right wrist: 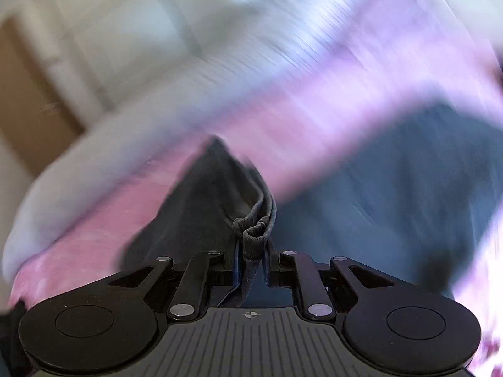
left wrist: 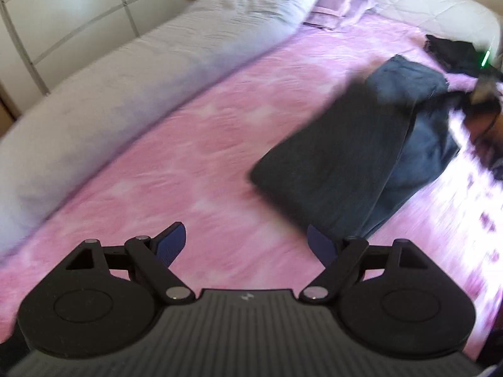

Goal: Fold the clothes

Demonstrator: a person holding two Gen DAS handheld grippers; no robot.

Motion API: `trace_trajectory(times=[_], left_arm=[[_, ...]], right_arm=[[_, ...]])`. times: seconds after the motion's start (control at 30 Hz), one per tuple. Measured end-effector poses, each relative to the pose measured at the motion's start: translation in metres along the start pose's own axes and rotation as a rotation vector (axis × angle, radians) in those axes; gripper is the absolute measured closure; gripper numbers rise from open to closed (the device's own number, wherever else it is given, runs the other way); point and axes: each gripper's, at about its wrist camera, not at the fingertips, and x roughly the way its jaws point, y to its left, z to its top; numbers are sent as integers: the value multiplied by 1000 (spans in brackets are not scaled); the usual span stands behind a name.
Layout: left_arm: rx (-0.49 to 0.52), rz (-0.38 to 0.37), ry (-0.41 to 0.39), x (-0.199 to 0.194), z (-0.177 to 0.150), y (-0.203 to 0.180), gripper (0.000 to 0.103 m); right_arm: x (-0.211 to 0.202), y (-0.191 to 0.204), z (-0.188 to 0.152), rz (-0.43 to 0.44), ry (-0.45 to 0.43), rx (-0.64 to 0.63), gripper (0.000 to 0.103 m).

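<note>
A broad stretch of pink bedspread (left wrist: 195, 144) lies bare ahead of the left hand-held gripper (left wrist: 245, 245), whose jaws stand wide apart with nothing between them; passage there is free from near to far. On the left, a long grey bolster (left wrist: 125, 72) runs along the bed edge and walls off that side. To the right, the dark folded trousers (left wrist: 355, 150) take up the spread, with a heap of dark clothes (left wrist: 456, 53) beyond them at the far right. The right hand-held gripper (right wrist: 251, 267) is occupied, its jaws closed on the trousers' hem. Pillows (left wrist: 339, 0) block the far end.
</note>
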Motion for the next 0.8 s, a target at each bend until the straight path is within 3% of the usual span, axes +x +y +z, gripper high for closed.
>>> trace_trajectory(times=[0.1, 0.27, 0.4, 0.5, 0.57, 0.67, 0.8], left_arm=[[12, -46, 19, 27, 31, -36, 21], [100, -80, 44, 65, 60, -68, 21], [133, -86, 109, 100, 60, -61, 21], [67, -85, 182, 129, 54, -35, 21], [9, -100, 211, 144, 51, -21, 22], [-89, -136, 229, 161, 48, -8, 22], [-220, -184, 252, 183, 43, 9, 23]], right_arm=[[24, -48, 5, 68, 99, 158, 89], [30, -49, 22, 125, 158, 100, 87], [20, -55, 24, 30, 144, 68, 64], [-15, -53, 14, -45, 96, 9, 55], [-29, -42, 8, -88, 61, -37, 53], [-37, -28, 1, -76, 47, -44, 50], [-9, -14, 13, -35, 42, -94, 46]])
